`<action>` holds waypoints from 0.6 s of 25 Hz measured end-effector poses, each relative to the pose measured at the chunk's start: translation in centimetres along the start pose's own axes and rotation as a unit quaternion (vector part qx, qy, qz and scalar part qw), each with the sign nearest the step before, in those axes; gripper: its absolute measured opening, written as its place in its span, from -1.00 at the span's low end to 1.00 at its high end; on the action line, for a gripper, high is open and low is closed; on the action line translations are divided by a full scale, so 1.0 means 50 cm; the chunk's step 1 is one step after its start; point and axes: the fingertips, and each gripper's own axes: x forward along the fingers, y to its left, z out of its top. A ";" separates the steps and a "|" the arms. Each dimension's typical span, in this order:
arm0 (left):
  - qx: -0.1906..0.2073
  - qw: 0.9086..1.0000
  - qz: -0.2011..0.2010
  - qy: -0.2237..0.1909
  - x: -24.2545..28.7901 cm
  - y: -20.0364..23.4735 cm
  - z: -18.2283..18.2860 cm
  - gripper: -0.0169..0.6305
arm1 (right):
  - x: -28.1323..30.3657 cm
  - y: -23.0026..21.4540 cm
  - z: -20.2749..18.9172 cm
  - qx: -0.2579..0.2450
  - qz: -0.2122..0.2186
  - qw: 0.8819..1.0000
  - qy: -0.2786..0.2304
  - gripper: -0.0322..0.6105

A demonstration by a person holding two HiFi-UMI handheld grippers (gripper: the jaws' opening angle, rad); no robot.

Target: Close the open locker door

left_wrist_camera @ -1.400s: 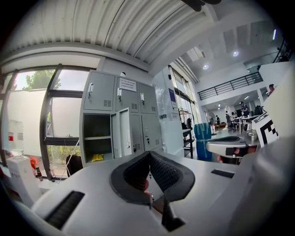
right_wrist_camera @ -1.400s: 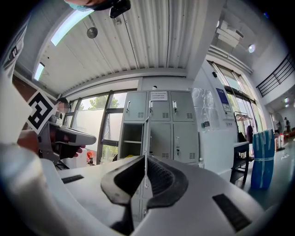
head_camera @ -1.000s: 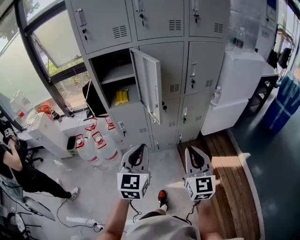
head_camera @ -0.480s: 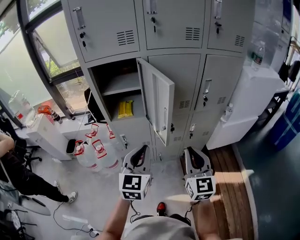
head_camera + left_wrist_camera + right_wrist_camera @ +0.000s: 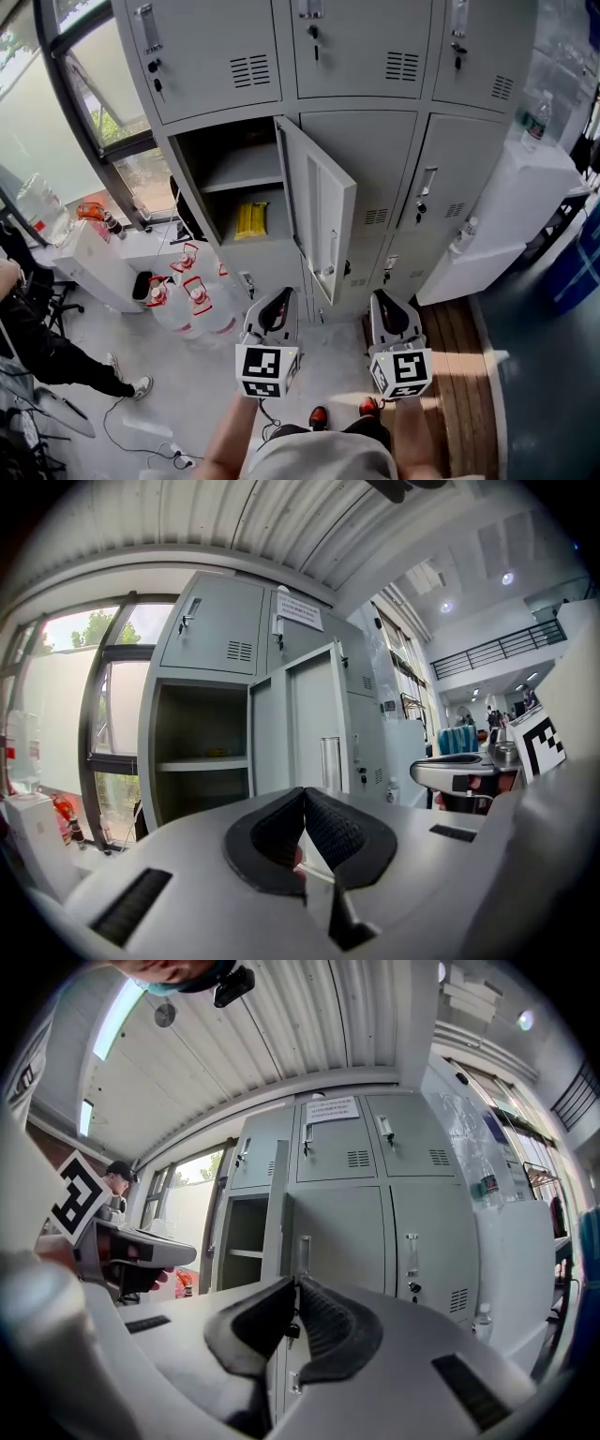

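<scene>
Both pairs of jaws pressed shut with nothing between them, left gripper (image 5: 277, 302) and right gripper (image 5: 386, 305) carried side by side, low and near, pointing about level at the lockers (image 5: 375, 37). Nearer those lockers than a second ago: open locker door (image 5: 323, 220) now larger and closer to the middle of the head view, both grippers brought forward together. Door hinged on the right edge of its compartment (image 5: 234, 141), standing out toward the near side, outer face with its handle (image 5: 302, 1252) turned to the right; yellow item (image 5: 248, 218) lying in the lower half inside, water bottles (image 5: 192, 298) on the floor (image 5: 187, 394) to the left. No contact yet, door well apart from either gripper. Approach seemingly well along, closing itself not begun. Probably next: bring the right gripper against the outer face near the free edge and push left and far until latched; watch for rebound if shoved hard.
</scene>
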 end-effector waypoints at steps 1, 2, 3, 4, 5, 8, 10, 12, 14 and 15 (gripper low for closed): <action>-0.001 1.000 0.004 0.000 0.007 0.000 0.000 -0.88 | 0.008 -0.007 -0.001 0.000 0.004 1.000 0.000 -0.81; -0.002 1.000 0.010 0.001 0.014 0.001 0.000 -0.88 | 0.018 -0.014 -0.002 0.000 0.009 1.000 0.000 -0.81; -0.004 1.000 0.017 0.002 0.022 0.004 -0.001 -0.88 | 0.029 -0.021 -0.003 0.001 0.016 1.000 0.000 -0.81; -0.005 1.000 0.026 0.003 0.030 0.007 -0.002 -0.88 | 0.041 -0.027 -0.004 0.002 0.024 1.000 0.000 -0.81; -0.005 0.999 0.036 0.003 0.039 0.012 -0.003 -0.88 | 0.055 -0.034 -0.005 0.003 0.035 0.999 -0.001 -0.81; -0.012 0.997 0.075 0.006 0.067 0.029 -0.002 -0.88 | 0.104 -0.052 -0.003 0.002 0.077 0.997 -0.007 -0.81; -0.020 0.994 0.106 0.008 0.078 0.036 -0.001 -0.88 | 0.140 -0.065 0.000 0.001 0.109 0.994 -0.008 -0.81; -0.026 0.990 0.140 0.011 0.082 0.043 -0.001 -0.88 | 0.175 -0.071 0.001 0.003 0.142 0.990 -0.008 -0.81; -0.031 0.984 0.173 0.015 0.082 0.049 -0.004 -0.88 | 0.204 -0.070 0.001 0.008 0.174 0.985 -0.008 -0.81; -0.032 0.981 0.188 0.018 0.081 0.051 -0.006 -0.88 | 0.215 -0.068 0.001 0.010 0.190 0.982 -0.009 -0.81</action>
